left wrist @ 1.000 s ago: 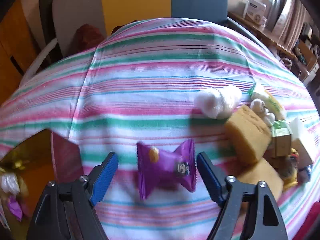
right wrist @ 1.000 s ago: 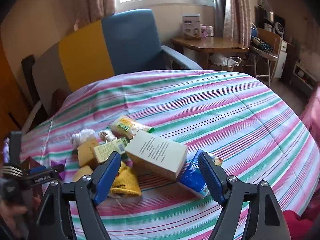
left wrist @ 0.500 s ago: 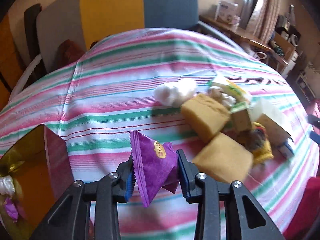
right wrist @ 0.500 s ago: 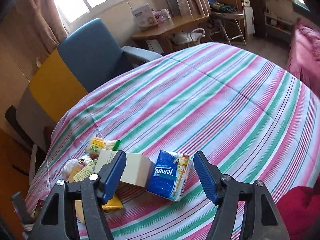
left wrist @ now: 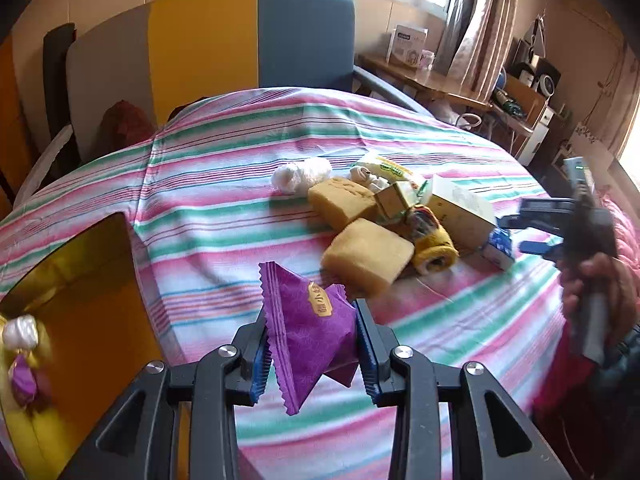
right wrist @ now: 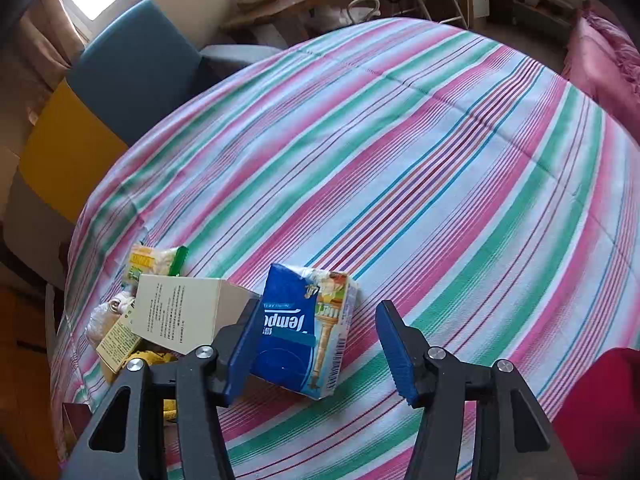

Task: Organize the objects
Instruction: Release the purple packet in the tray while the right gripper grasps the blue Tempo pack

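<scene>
My left gripper (left wrist: 312,350) is shut on a purple snack packet (left wrist: 310,332) and holds it above the striped tablecloth (left wrist: 224,184). A yellow box (left wrist: 76,316) with a few wrapped sweets in it sits at the left. My right gripper (right wrist: 316,350) is open, its fingers on either side of a blue Tempo tissue pack (right wrist: 306,332) that lies on the cloth; it also shows in the left wrist view (left wrist: 532,228) by the pile.
A pile lies mid-table: two yellow cakes (left wrist: 366,258), a white wad (left wrist: 302,174), a beige carton (right wrist: 184,312), a green-yellow packet (right wrist: 154,262) and a yellow pouch (left wrist: 434,246). A blue and yellow chair (left wrist: 248,36) stands behind the table.
My left gripper closed on the purple packet and lifted it off the cloth. My right gripper moved down and forward until its fingers straddle the blue tissue pack.
</scene>
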Available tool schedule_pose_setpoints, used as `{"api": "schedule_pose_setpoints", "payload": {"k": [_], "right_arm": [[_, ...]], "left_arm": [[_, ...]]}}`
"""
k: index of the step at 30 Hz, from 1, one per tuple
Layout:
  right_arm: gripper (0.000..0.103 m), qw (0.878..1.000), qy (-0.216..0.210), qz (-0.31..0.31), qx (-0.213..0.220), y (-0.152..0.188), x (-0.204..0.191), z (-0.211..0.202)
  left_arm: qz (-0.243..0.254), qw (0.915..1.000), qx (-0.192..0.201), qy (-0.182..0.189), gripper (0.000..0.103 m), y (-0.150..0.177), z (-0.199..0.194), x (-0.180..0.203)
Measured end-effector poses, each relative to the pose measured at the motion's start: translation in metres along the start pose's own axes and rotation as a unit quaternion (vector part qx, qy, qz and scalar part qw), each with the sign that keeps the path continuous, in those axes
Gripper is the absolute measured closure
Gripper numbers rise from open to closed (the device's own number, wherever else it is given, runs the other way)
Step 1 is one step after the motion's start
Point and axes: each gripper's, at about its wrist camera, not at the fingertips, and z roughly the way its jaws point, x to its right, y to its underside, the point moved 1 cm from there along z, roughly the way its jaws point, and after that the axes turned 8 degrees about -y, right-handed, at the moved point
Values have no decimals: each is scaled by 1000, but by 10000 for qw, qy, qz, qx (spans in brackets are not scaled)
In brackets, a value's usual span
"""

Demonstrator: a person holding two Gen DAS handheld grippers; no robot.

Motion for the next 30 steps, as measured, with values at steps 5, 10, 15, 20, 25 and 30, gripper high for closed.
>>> {"api": "schedule_pose_setpoints", "payload": {"k": [5, 10, 15, 20, 25, 30], "right_arm": [[43, 9998, 72, -131, -163, 1, -5, 13], [41, 9986, 256, -410, -213, 4, -15, 25], [49, 9915, 757, -1049, -168, 11, -29, 31], [49, 9890, 810, -1213, -247, 14, -30, 33], [49, 9815, 1107, -1535, -286, 23, -37, 41], [49, 9811, 1122, -1553, -264, 22, -35, 40]], "left_arm": [[-142, 9998, 123, 14, 67, 16, -23, -15], [-408, 9990, 140, -70, 67, 32, -38, -38], [-876, 9954, 194, -338, 67, 57, -62, -86], [-1723, 9789, 208, -1075, 67, 100, -97, -172], [-2272, 9599, 124, -1641, 67, 134, -111, -231], [-2375, 9566, -1, -1689, 67, 144, -101, -246]]}}
